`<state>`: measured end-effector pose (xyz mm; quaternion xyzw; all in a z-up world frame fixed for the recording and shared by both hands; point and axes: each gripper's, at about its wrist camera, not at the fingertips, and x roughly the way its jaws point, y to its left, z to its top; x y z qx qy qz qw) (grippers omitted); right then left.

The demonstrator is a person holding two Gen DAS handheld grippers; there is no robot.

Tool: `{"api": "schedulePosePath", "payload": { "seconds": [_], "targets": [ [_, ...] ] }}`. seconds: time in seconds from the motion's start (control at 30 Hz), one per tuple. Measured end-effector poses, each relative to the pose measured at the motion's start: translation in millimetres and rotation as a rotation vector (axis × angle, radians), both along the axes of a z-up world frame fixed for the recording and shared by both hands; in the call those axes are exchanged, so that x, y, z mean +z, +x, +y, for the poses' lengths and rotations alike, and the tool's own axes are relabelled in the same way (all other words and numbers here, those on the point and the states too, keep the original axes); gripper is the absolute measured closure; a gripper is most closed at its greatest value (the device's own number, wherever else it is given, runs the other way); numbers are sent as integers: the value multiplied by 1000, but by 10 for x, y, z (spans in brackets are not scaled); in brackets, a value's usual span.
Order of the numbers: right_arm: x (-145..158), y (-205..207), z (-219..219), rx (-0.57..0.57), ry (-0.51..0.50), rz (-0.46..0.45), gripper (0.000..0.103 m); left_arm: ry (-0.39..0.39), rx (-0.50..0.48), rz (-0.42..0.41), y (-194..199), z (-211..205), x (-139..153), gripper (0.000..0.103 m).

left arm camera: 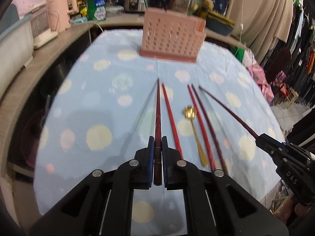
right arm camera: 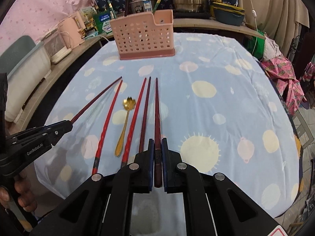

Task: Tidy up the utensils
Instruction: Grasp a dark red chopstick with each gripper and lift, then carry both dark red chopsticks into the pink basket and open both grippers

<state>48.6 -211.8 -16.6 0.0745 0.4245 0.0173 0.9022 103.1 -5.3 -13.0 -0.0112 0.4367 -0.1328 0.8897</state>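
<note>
A table w/ a light-blue dotted cloth (right arm camera: 226, 74) is filling most of both views, and a counter (right arm camera: 196, 22) crowded w/ steel pots and pink appliances is running along behind it. A pink perforated utensil basket (right arm camera: 144, 37) is standing upright at the far end of the cloth, just in front of the counter, w/ a couple of sticks poking out of its top; it's sitting well apart from the loose utensils nearer the cameras. The left gripper (left arm camera: 157, 143) is clenching a dark-brown chopstick (left arm camera: 157, 122) btwn its blue pads, the stick pointing fwd toward the basket w/ its thin tip over the cloth. The right gripper (right arm camera: 157, 144) is likewise clamping its own dark chopstick (right arm camera: 157, 118) btwn closed pads, tip aimed at the basket. In the right wrist view a hand (right arm camera: 23, 192) is gripping the left tool's handle at the lower-left edge. Lying flat on the cloth btwn the two held sticks, roughly parallel, are three more: a red chopstick (right arm camera: 108, 125) nearest the left gripper, a second red one (right arm camera: 134, 120), and a dark maroon one (right arm camera: 144, 116) just beside it. A small gold spoon (right arm camera: 125, 125) w/ a flower-shaped bowl is resting btwn the two red sticks, bowl toward the basket, handle toward the cameras.
</note>
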Motion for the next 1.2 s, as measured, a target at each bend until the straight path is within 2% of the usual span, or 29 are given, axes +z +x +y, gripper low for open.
{"api": "schedulePosePath", "payload": {
  "seconds": [0.3, 0.73, 1.03, 1.2],
  "targets": [
    [716, 253, -301, -39, 15, -173, 96, -57, 52, -181, 372, 152, 841, 96],
    [1508, 1068, -613, -59, 84, -370, 96, -105, 76, -372, 1153, 76, 1810, 96],
    [1953, 1740, -600, -59, 138, -523, 96, -142, 95, -495, 1700, 0, 2348, 96],
    [2087, 2098, -524, -53, 167, -581, 96, -151, 96, -527, 1986, -45, 2458, 96]
  ]
}}
